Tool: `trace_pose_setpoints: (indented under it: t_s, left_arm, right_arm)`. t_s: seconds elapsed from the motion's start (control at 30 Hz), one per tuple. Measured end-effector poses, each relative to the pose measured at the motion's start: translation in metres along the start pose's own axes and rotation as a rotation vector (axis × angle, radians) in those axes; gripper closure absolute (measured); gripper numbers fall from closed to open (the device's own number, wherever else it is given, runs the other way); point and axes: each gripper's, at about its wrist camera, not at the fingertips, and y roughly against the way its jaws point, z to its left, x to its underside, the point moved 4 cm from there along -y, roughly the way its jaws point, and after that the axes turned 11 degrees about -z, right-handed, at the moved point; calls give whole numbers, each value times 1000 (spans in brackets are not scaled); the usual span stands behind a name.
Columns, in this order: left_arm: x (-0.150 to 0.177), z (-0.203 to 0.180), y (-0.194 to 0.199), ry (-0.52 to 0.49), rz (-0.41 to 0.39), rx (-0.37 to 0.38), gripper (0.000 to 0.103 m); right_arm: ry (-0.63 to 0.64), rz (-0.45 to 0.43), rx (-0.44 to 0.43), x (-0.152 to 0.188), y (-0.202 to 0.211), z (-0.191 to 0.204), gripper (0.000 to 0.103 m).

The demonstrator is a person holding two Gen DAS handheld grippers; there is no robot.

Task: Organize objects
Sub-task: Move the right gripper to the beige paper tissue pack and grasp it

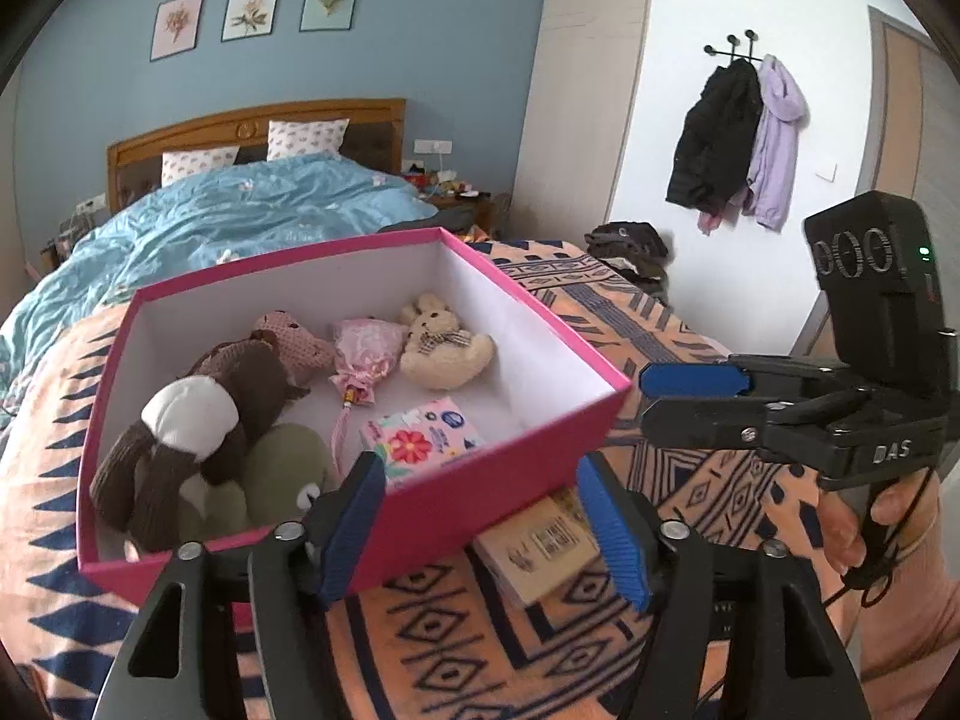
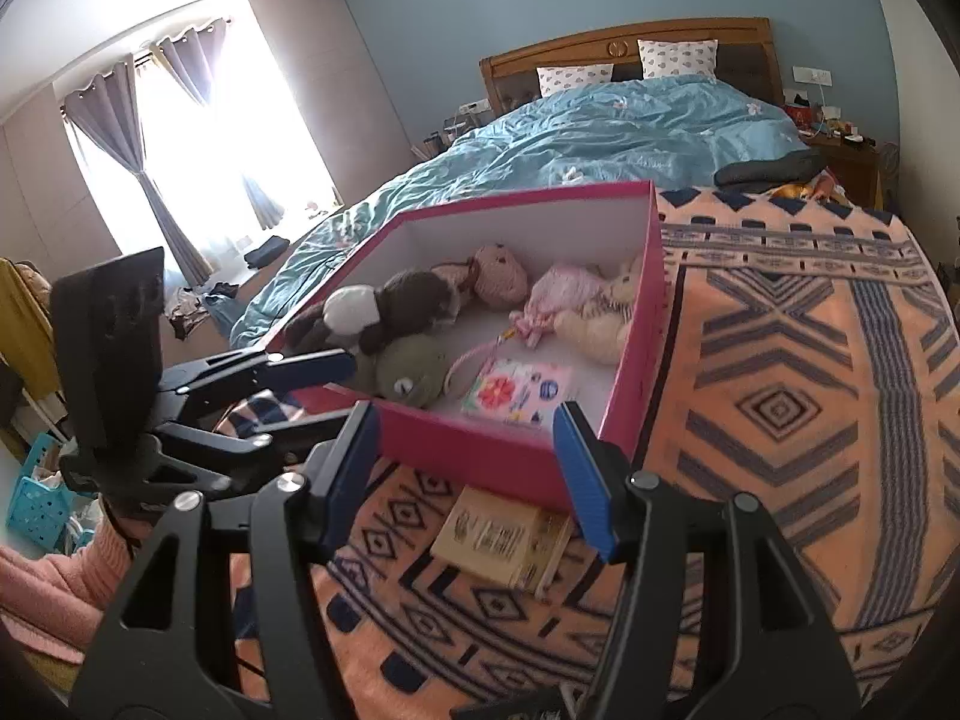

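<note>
An open pink box (image 1: 528,300) with white walls lies on a peach and navy patterned blanket (image 2: 780,360). Inside are a brown-and-white plush dog (image 1: 198,420), a pink bear (image 1: 294,342), a cream rabbit (image 1: 444,348), a pink folded umbrella (image 1: 366,354), a green plush (image 1: 282,468) and a flowered tissue pack (image 1: 420,438). My left gripper (image 1: 486,531) stands open just before the box's near wall, its pads clear of it. My right gripper (image 2: 468,468) is also open in front of the pink box (image 2: 651,300). Its fingers hover beside the box's right corner in the left wrist view.
A tan carton (image 2: 504,534) lies on the blanket, partly under the box's front edge. A blue duvet (image 1: 252,210) and a wooden headboard (image 1: 252,126) are behind. Coats (image 1: 738,144) hang on the right wall. A blue basket (image 2: 36,504) stands on the floor at left.
</note>
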Motion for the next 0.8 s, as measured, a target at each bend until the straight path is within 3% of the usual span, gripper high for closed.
trace_pose_setpoints:
  t_s: [0.47,0.67,0.8]
  left_arm:
    - [60,-10,-37,69,166,24,35]
    - [74,-10,-54,120,224,49,48]
    - [78,-13,-60,139,249,66,60]
  right_arm:
    - [-132,133,30,68,-22,-25,41]
    - [-160,156,49,79,-34,-40,42]
    - [-161,167,38,81,-40,-42,49]
